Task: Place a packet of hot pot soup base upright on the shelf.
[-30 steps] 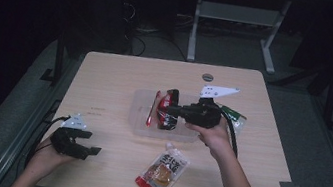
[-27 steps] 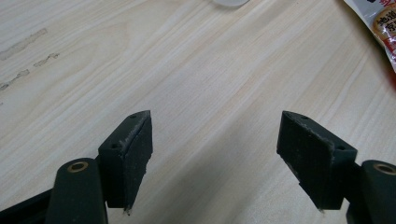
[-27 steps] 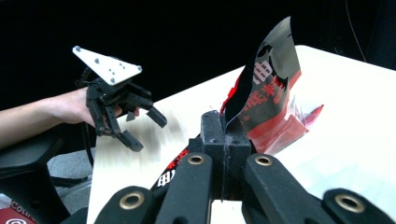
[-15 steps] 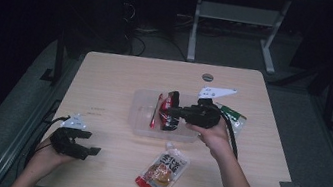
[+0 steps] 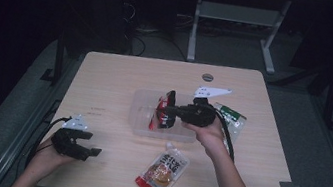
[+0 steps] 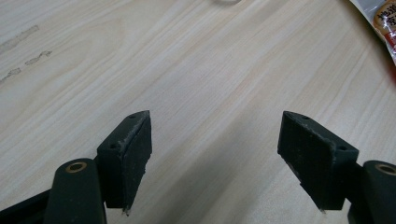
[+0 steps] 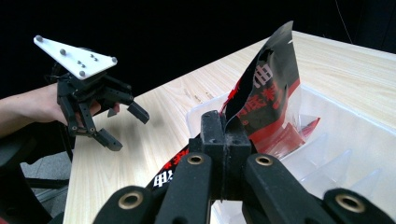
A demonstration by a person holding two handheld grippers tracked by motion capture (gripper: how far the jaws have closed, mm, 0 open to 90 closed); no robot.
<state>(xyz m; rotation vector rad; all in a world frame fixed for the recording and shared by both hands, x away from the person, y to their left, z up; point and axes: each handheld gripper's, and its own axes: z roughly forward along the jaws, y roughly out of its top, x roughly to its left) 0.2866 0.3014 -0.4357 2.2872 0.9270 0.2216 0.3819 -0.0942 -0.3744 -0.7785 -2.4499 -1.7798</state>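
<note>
My right gripper (image 5: 175,111) is shut on a black-and-red snack packet (image 5: 166,108) and holds it upright over a clear plastic bin (image 5: 142,122) at the table's middle. In the right gripper view the closed jaws (image 7: 225,127) pinch the packet's (image 7: 268,88) lower edge, and the packet hangs partly inside the bin (image 7: 359,130). My left gripper (image 5: 88,152) rests low near the front left edge, open, with only bare table between its jaws (image 6: 215,144). It is also seen from the right gripper view as the left gripper (image 7: 127,128) under its grey plate.
An orange-and-red snack packet (image 5: 162,170) lies flat in front of the bin; its corner is the packet (image 6: 384,16) in the left gripper view. A green-and-white packet (image 5: 231,116) lies right of the bin, behind the right hand. A small round disc (image 5: 207,76) sits near the far edge.
</note>
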